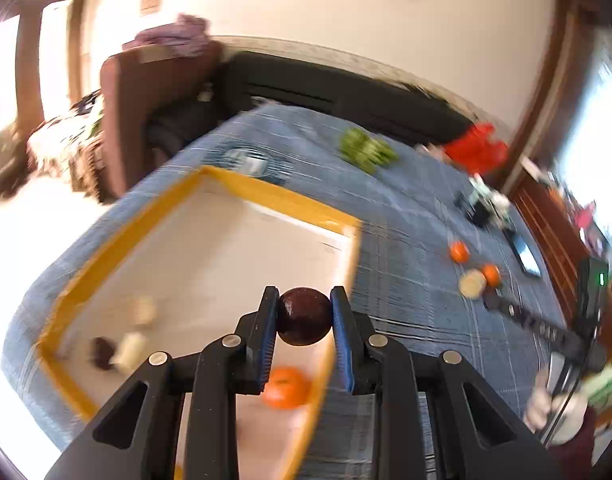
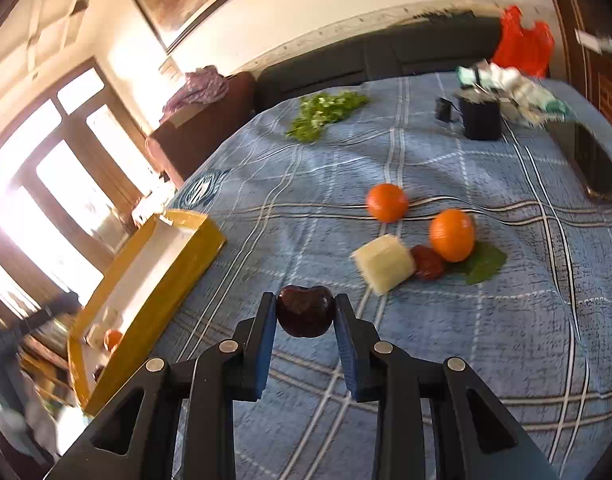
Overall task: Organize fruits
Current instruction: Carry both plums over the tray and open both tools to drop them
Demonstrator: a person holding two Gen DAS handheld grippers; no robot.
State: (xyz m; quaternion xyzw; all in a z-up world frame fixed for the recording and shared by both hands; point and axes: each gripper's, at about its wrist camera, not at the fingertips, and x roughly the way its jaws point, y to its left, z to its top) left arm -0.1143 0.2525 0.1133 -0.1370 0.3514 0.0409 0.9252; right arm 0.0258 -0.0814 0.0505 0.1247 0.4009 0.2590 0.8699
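Observation:
My left gripper (image 1: 304, 312) is shut on a dark red round fruit (image 1: 304, 316) and holds it above the right rim of the yellow-edged tray (image 1: 282, 200). In the tray lie an orange (image 1: 286, 388), a dark fruit (image 1: 102, 354) and pale pieces (image 1: 132, 350). My right gripper (image 2: 306, 312) is shut on a dark red plum-like fruit (image 2: 305, 310) above the blue plaid cloth. Ahead of it lie two oranges (image 2: 387, 202) (image 2: 452, 235), a pale cut chunk (image 2: 384, 264), a small red fruit (image 2: 427, 263) and a green leaf (image 2: 484, 264). The tray shows at the left in the right wrist view (image 2: 154, 288).
Green leafy vegetables (image 2: 324, 114) lie at the far side of the cloth-covered surface. A black cup (image 2: 480, 118), crumpled wrappers (image 2: 518, 88) and a red bag (image 2: 524, 44) sit at the far right. A phone (image 1: 526, 256) lies near the right edge. A dark sofa is behind.

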